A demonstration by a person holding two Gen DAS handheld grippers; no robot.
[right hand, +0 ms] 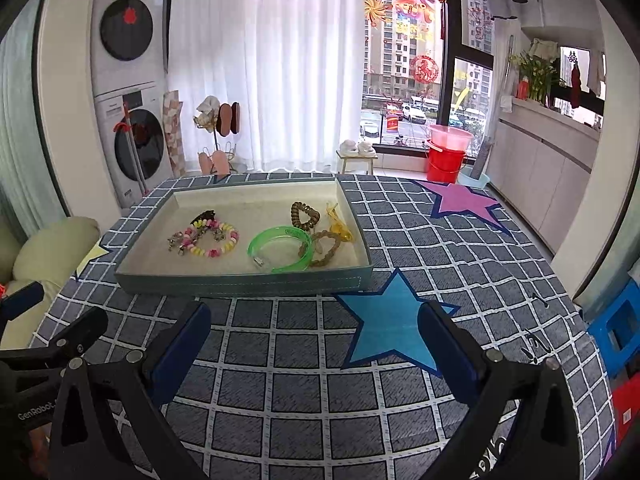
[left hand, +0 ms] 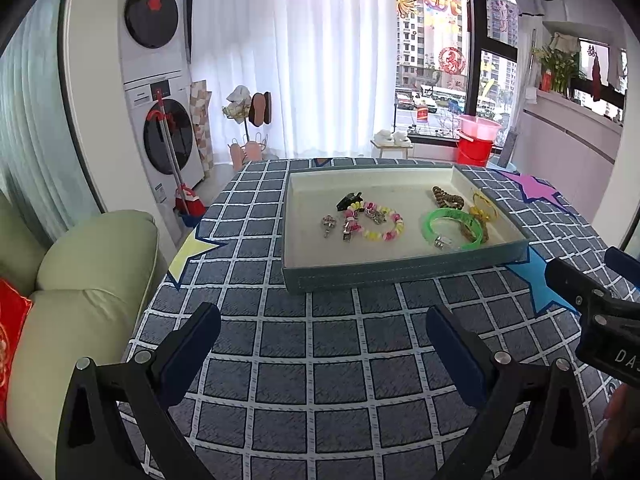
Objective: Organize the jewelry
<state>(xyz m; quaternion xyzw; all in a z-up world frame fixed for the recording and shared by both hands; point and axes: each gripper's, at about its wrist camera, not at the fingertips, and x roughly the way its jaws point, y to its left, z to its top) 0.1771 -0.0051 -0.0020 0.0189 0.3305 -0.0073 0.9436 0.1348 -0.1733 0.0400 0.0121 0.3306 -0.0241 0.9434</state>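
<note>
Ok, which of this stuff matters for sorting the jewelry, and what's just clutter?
For the job:
tray
green bangle
beaded bracelet
brown coil tie
black clip
left tool
right tool

Lying about:
red bucket
sofa

Counted: one blue-grey tray [right hand: 244,280] with cream lining on the surface. Inside it:
- one green translucent bangle [right hand: 280,247];
- one beaded bracelet [right hand: 216,239] in pink, yellow and white;
- two brown spiral hair ties, one dark [right hand: 305,215], one lighter [right hand: 325,247];
- one yellow transparent piece [right hand: 339,224], kind not determinable;
- one black hair clip [right hand: 203,216];
- small silver metal pieces [right hand: 181,240], at least three, exact number not determinable.

Two hand-held grippers, left [left hand: 323,322] and right [right hand: 314,320]. Three printed stars on the cloth in the right view: one blue [right hand: 390,326], one purple [right hand: 466,202], one yellow [right hand: 91,254].
</note>
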